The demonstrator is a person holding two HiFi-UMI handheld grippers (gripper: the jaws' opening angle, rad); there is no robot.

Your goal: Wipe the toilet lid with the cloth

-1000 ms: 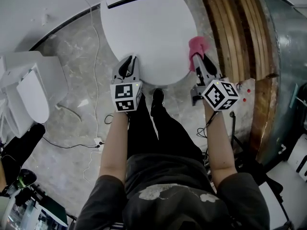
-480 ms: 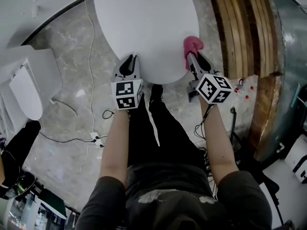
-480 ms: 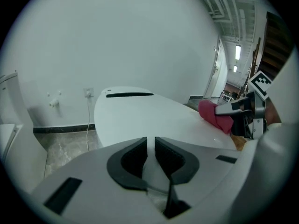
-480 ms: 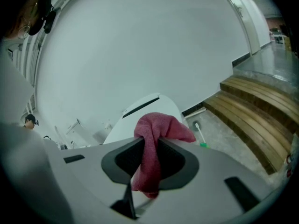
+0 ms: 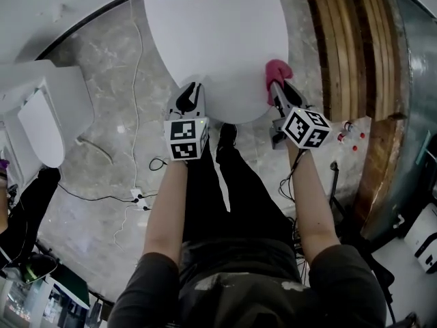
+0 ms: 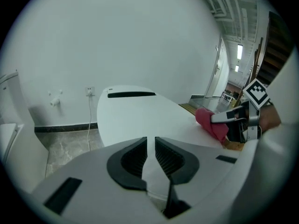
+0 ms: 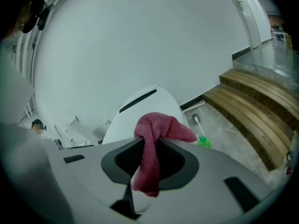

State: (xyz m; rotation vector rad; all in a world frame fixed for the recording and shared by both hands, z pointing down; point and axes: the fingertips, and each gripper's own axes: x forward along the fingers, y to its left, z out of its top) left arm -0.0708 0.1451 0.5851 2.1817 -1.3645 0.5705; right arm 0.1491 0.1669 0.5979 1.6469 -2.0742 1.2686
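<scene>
My right gripper (image 7: pixel 149 146) is clamped on the pink terry cloth (image 7: pixel 156 127). Its own view shows the fabric pinched between the dark pads, with a bunch puffing out past the tips and a tail hanging back towards the camera. The head view cannot show me that pinch. It gives only a pink lump ahead of the tips, at the right-hand edge of the white oval toilet lid (image 5: pixel 218 39). The left gripper view catches the same cloth side-on, and there its underside appears to rest on the lid's surface close to the rim.

My left gripper (image 6: pixel 150 146) holds nothing. Its jaws stand a narrow slit apart, and the lid's white surface shows through the gap. From above I see its tips over the near left edge of the lid, well apart from the right gripper. I cannot tell whether they touch it.

Only the right gripper view shows the green-headed brush (image 7: pixel 204 141), which lies on the grey stone floor (image 7: pixel 224 125) beyond its tips and just right of the lid. The wooden steps (image 7: pixel 252 106) are further right.

Only the left gripper view shows the wall socket (image 6: pixel 90 91), up and left of its tips. A white cable (image 6: pixel 89 115) drops from it beside the far end of the lid.
</scene>
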